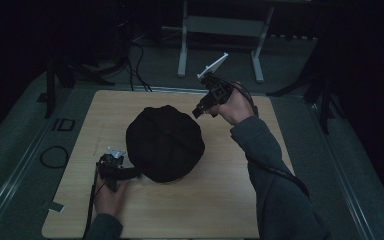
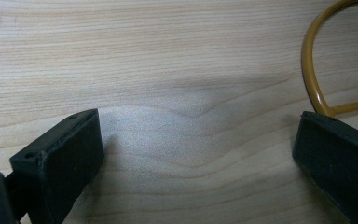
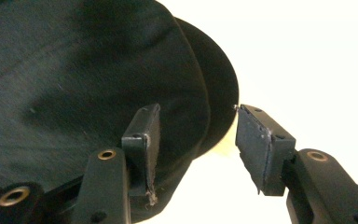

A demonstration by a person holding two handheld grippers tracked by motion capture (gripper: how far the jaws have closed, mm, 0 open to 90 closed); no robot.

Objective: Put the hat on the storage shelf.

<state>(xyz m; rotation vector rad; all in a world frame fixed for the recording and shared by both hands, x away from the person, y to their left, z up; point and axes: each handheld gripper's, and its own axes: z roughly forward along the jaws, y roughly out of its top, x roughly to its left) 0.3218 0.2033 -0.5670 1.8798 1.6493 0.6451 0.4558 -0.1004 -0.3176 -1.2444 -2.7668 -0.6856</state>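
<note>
A black cap [image 1: 165, 142] lies in the middle of the wooden table [image 1: 220, 200]. My left gripper [image 1: 130, 173] rests low on the table at the cap's near left edge. In the left gripper view its jaws stand wide open over bare wood, my left gripper [image 2: 196, 140] holding nothing. My right gripper [image 1: 200, 111] is held above the table at the cap's far right. In the right gripper view my right gripper [image 3: 193, 140] is open, with the cap [image 3: 84, 79] and its brim [image 3: 221, 88] just below the jaws, nothing between them.
A yellow-brown curved loop [image 2: 310, 70] lies on the wood at the upper right of the left gripper view. Beyond the table stand a white frame's legs [image 1: 182, 55] and floor cables [image 1: 137, 65]. A cable coil [image 1: 54, 156] lies on the floor at left.
</note>
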